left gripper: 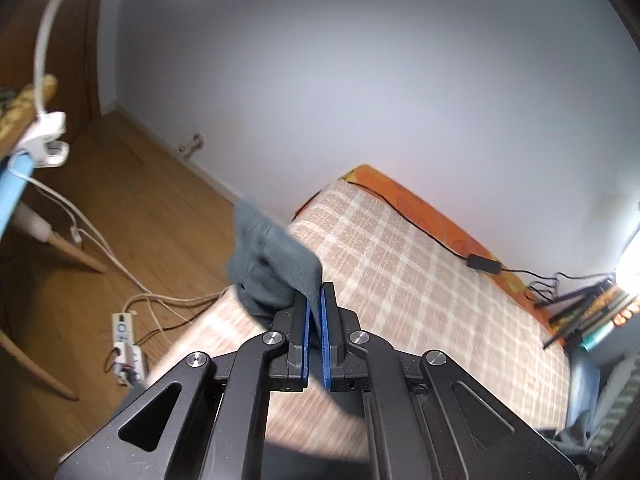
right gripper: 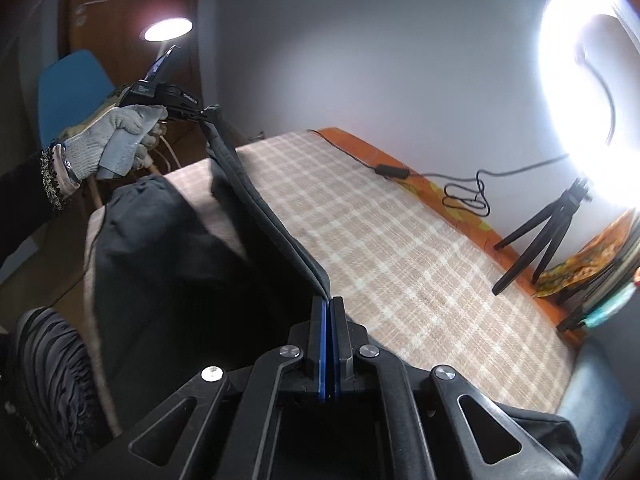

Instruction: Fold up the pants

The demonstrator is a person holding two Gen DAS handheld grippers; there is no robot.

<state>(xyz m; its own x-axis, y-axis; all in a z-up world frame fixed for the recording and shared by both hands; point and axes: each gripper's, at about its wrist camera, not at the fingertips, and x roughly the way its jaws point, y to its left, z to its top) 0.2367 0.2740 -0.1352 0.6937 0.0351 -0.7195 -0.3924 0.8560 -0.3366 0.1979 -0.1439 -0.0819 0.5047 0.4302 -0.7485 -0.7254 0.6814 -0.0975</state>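
Got both grippers clamped on the pants (right gripper: 224, 216), one pair, edge stretched between them above the bed (right gripper: 400, 264). Left gripper (left gripper: 316, 300) has its jaws pinching one end, right gripper (right gripper: 330, 312) has its jaws pressed tight on the other. I reckon holding it taut like this keeps the fold line straight while the rest drapes down.

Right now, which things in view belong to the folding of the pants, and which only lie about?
Belong to the job:
- pants, dark, edge lifted
- left gripper, shut on the pants
- right gripper, shut on the pants
- checked bed cover under them

Only lying about:
- ring light
- tripod
- black cable
- power strip
- blue chair
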